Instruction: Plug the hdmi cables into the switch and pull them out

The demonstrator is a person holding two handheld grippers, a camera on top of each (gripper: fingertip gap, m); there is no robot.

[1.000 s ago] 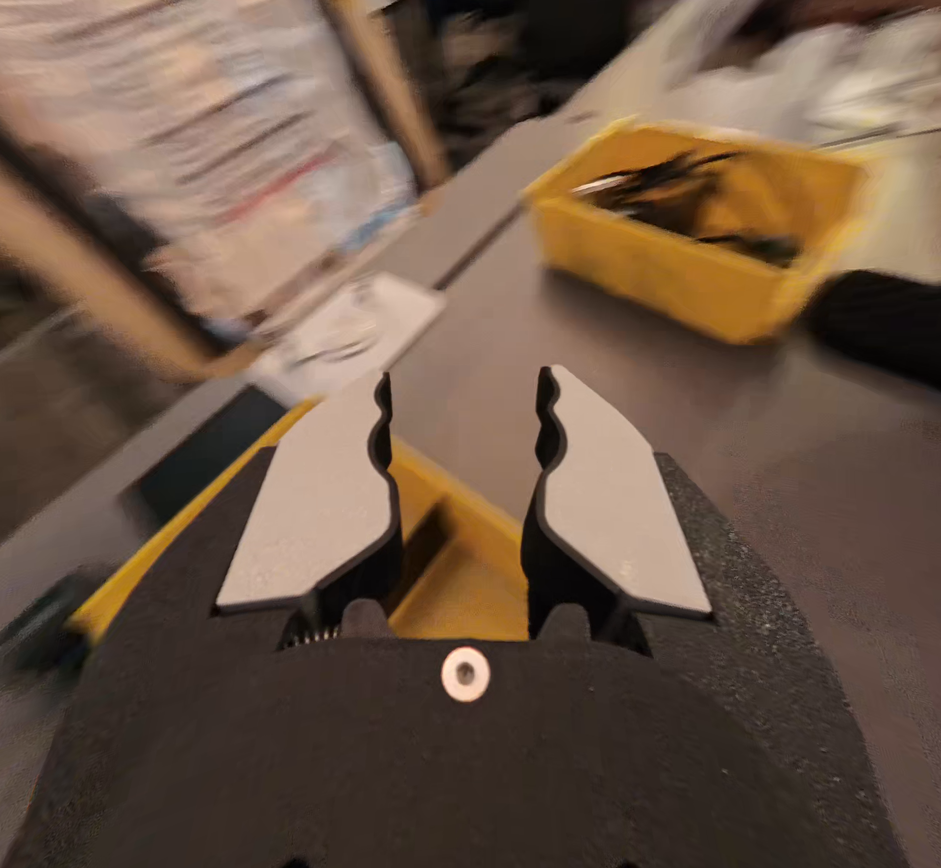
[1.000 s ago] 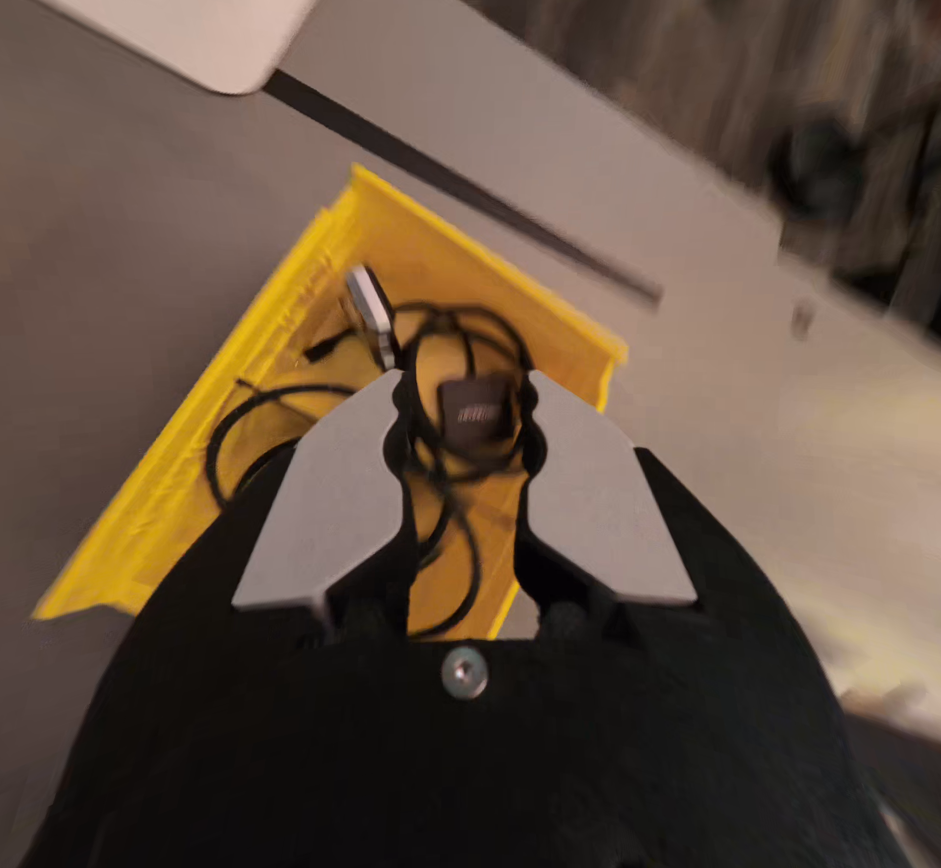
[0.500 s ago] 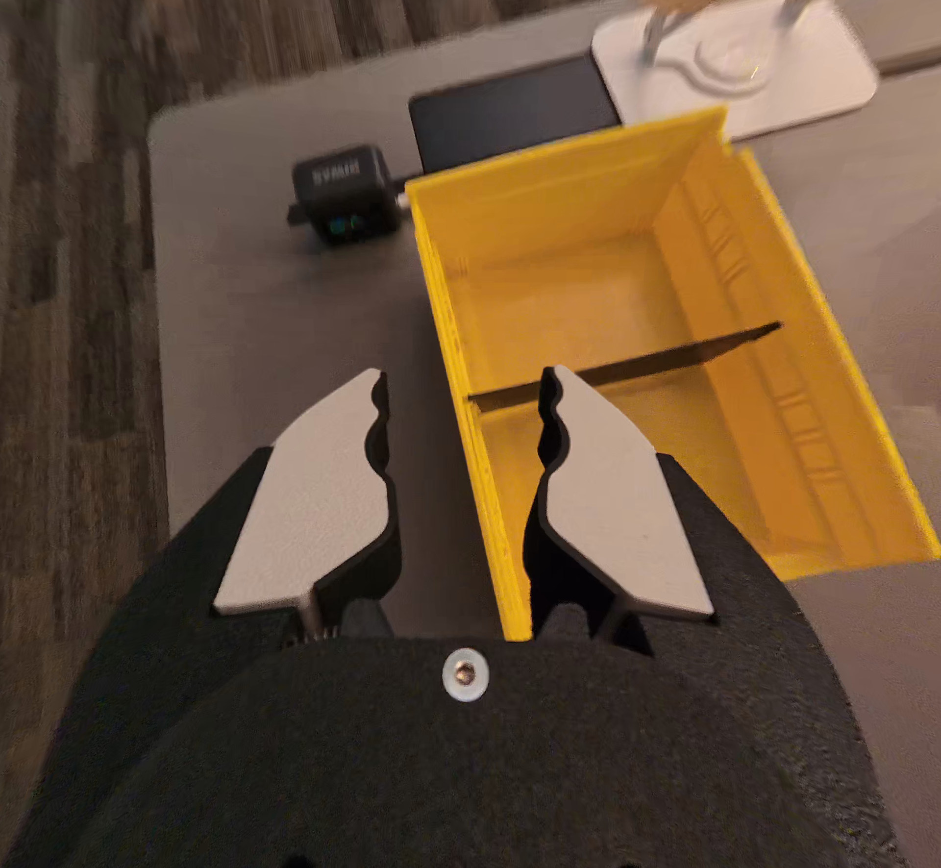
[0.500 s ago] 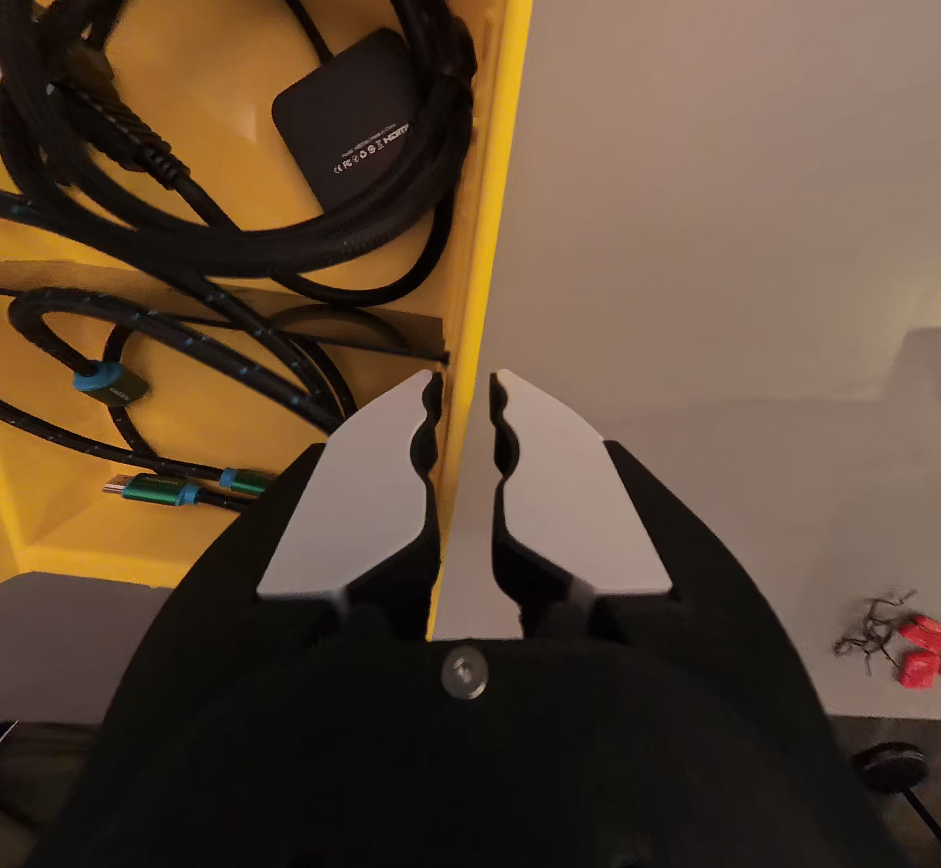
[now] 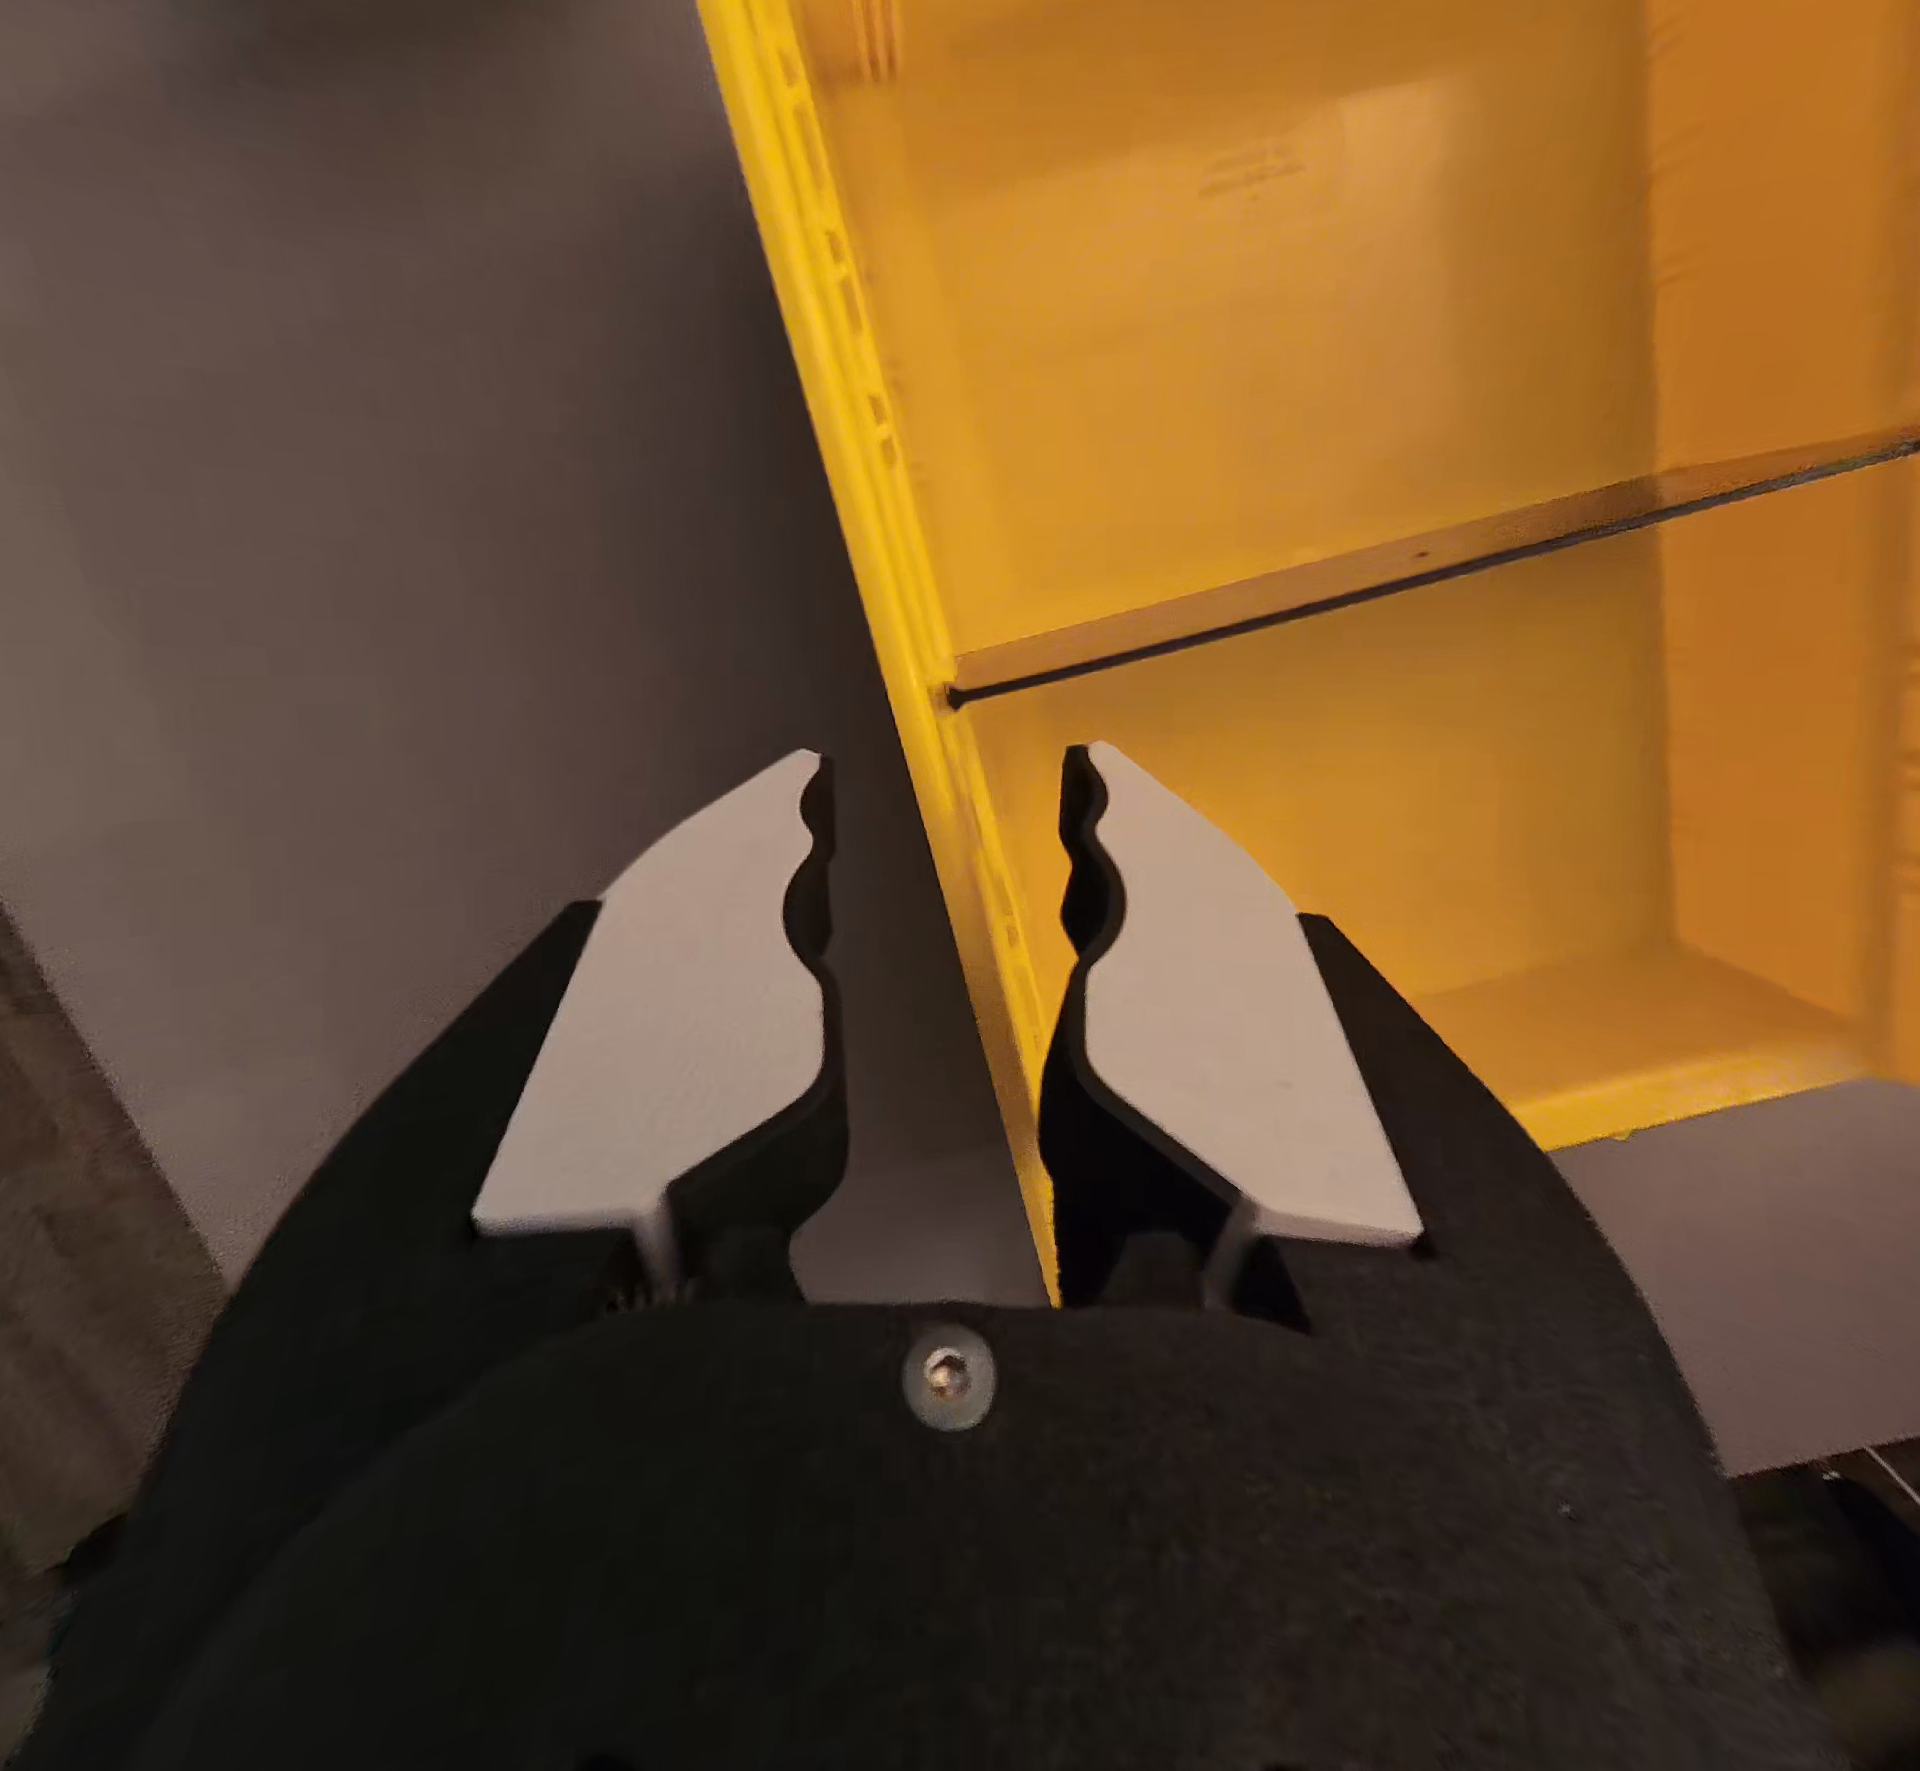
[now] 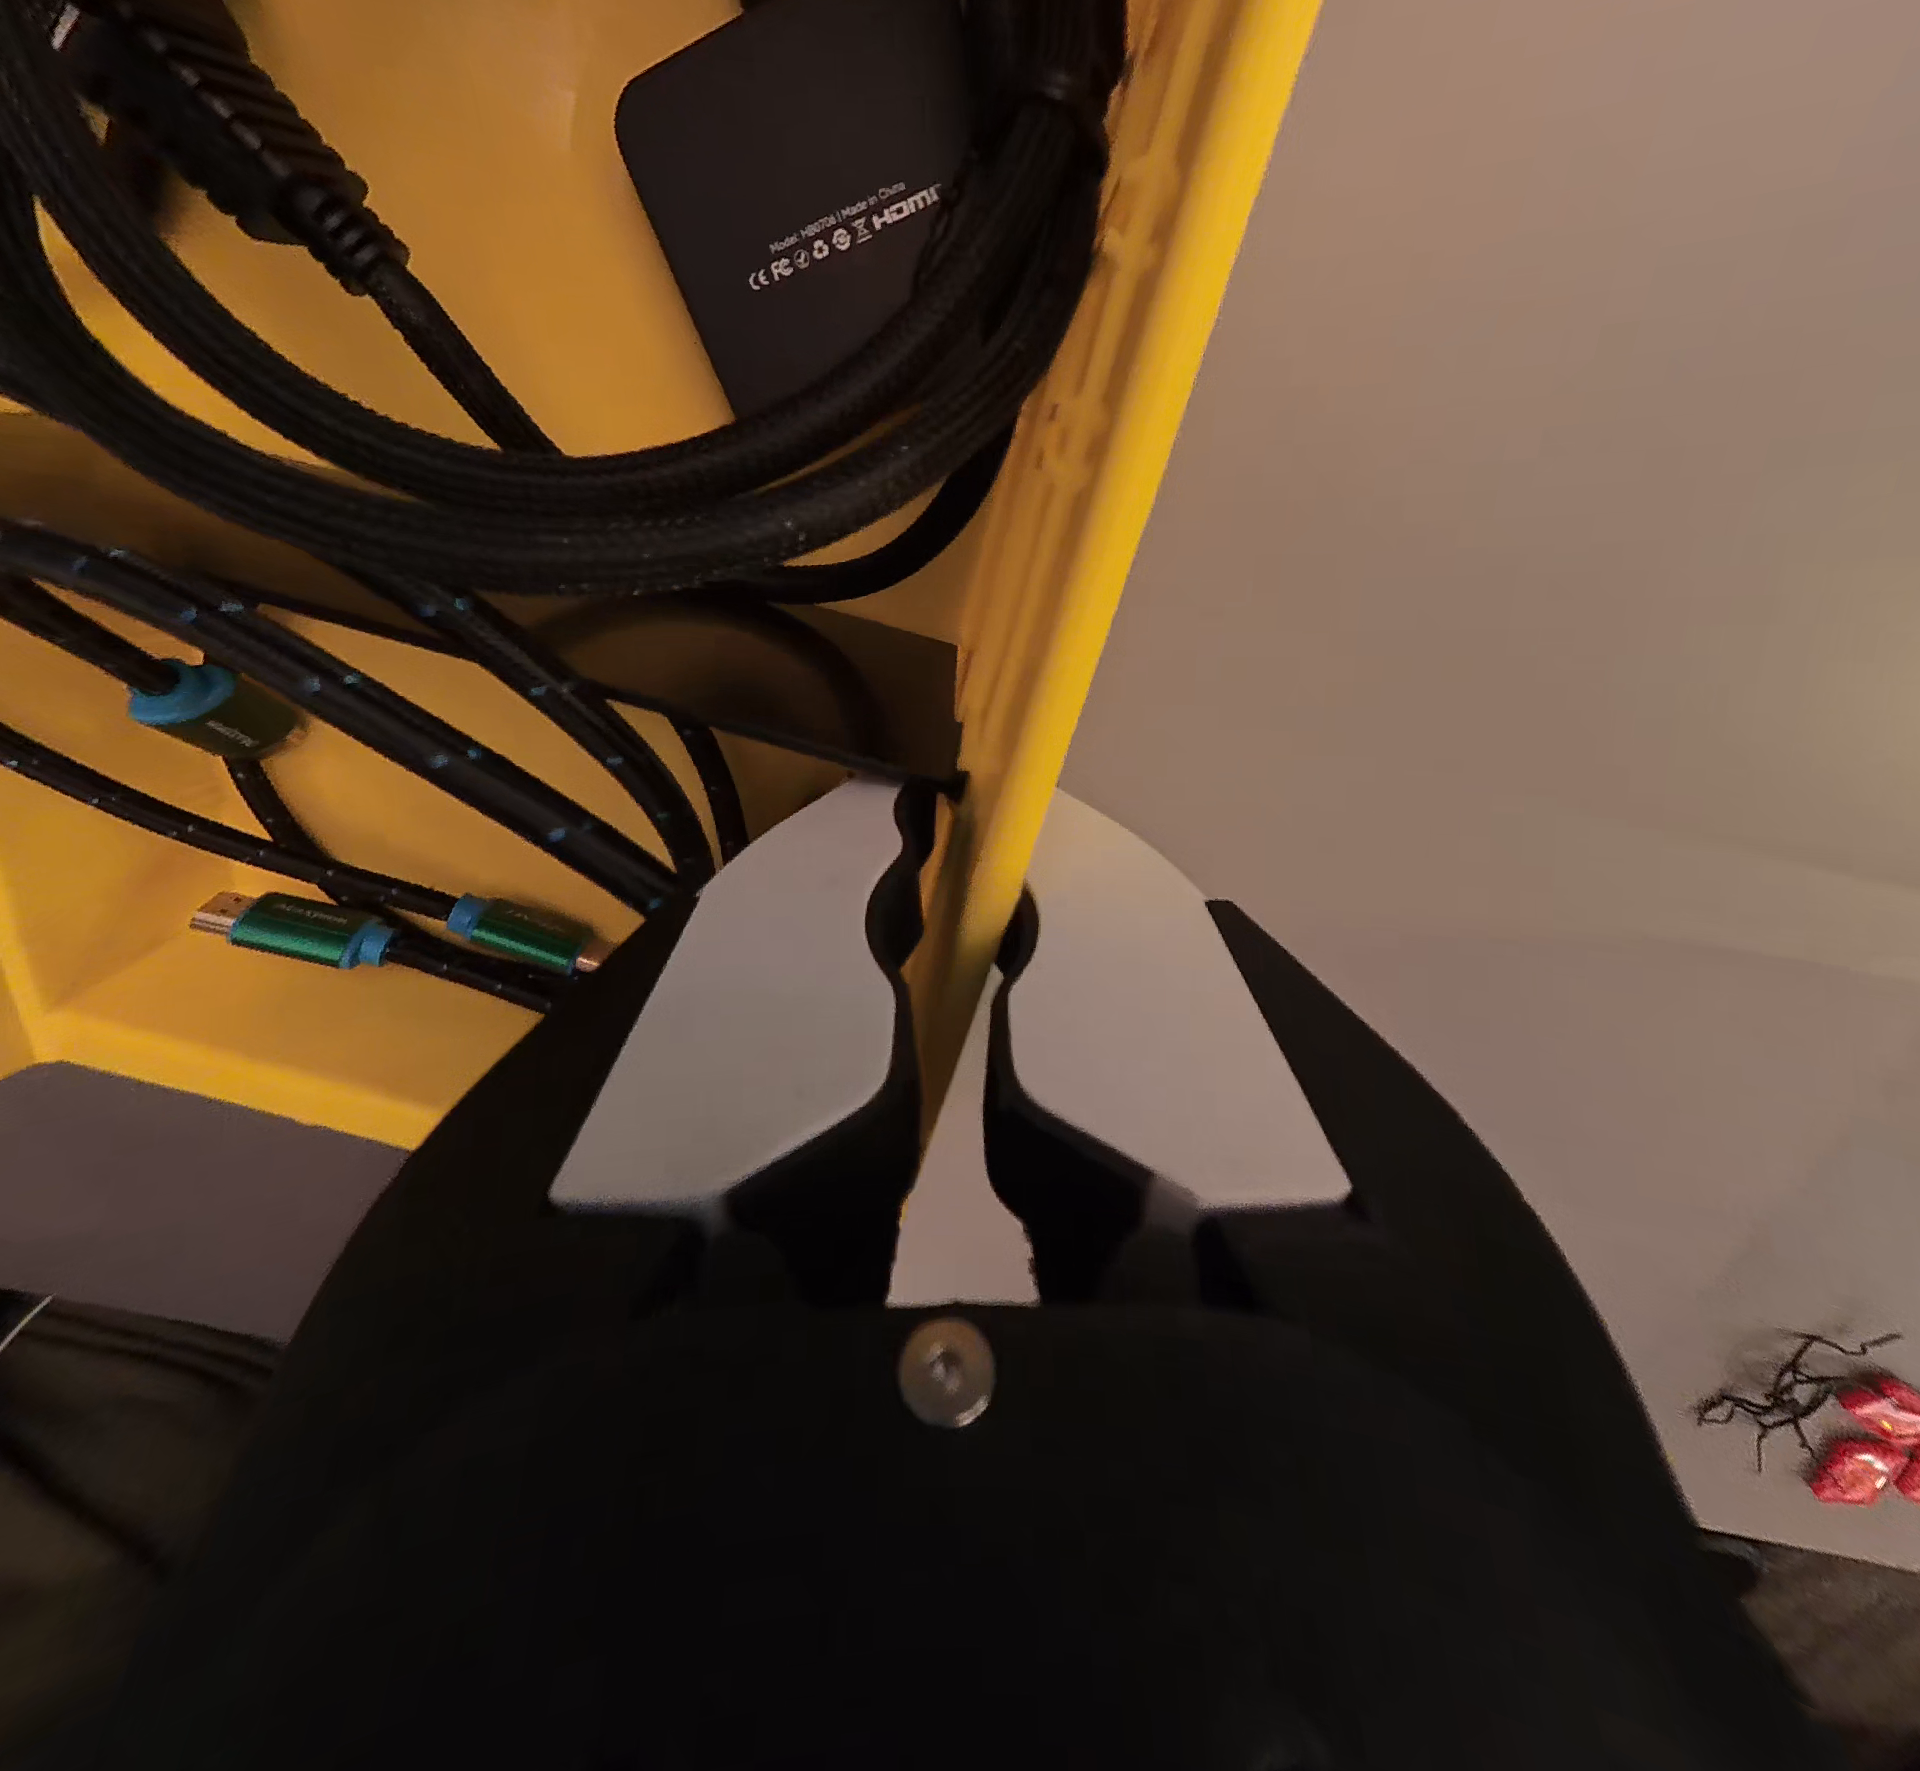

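HDMI cables [image 6: 644,495]: coiled in yellow bin [image 6: 1174,287], left of frame; switch [image 6: 800,163] among them, upper centre. Your right tool [image 6: 961,874]: nearly closed, pinching bin wall, likely to steady it. Your left tool [image 5: 945,765]: agape, straddling wall of empty yellow bin [image 5: 831,267], gripping nothing.

Workshop or lab bench setting. A plain grey worktop [image 6: 1558,371] carries yellow plastic parts bins with dividers: one bare [image 5: 862,350], one [image 6: 1132,433] stocked with coiled black braided cables [image 6: 644,495], green-shelled plugs [image 6: 301,926] and a small black switch box [image 6: 800,152]. Wood-grain flooring [image 5: 73,1202] borders the worktop.
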